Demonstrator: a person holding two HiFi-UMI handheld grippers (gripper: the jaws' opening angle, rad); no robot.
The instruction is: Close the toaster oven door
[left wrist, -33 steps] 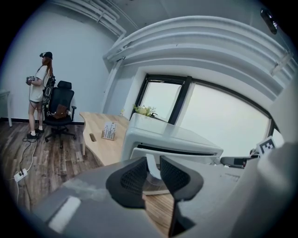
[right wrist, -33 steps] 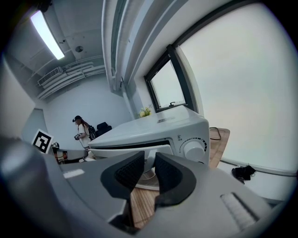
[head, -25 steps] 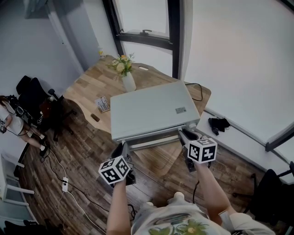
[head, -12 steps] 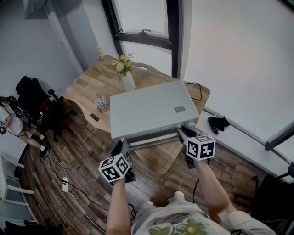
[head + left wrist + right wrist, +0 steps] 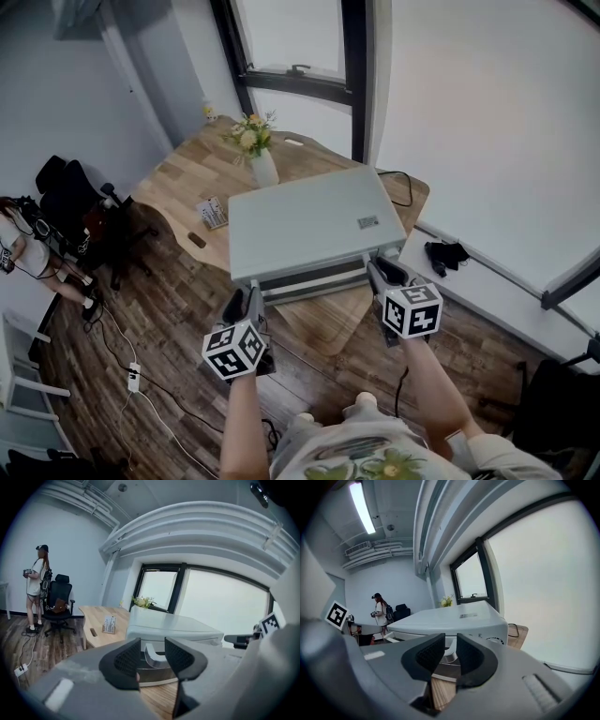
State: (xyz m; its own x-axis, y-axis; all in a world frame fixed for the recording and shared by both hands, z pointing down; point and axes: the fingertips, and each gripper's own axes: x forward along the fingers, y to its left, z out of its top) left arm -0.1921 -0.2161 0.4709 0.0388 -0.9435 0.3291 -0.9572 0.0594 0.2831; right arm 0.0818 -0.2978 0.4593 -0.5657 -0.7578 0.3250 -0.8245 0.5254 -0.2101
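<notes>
toaster oven: a pale grey box [image 5: 305, 225] stood on the near end of a wooden table [image 5: 183, 178], its front facing the person.
oven door: the door [image 5: 314, 278] stood raised against the front, closed or very nearly so; no view showed whether it was fully seated.
door handle: a silver bar [image 5: 154, 654] ran across the top of the door, with a curved bracket at each end.
left gripper: it [image 5: 246, 298] sat at the handle's left end. its jaws had just been opening and stood wide apart, with the bracket in the gap and the pads clear of it.
right gripper: it [image 5: 382, 270] sat at the oven's front right corner, its jaws drawn in narrow on the handle's right end, which filled the gap between the pads.
table, far side: a white vase of yellow flowers [image 5: 260, 159] stood behind the oven.
room: a person [image 5: 23, 246] stood far left beside a black office chair [image 5: 66, 199].
</notes>
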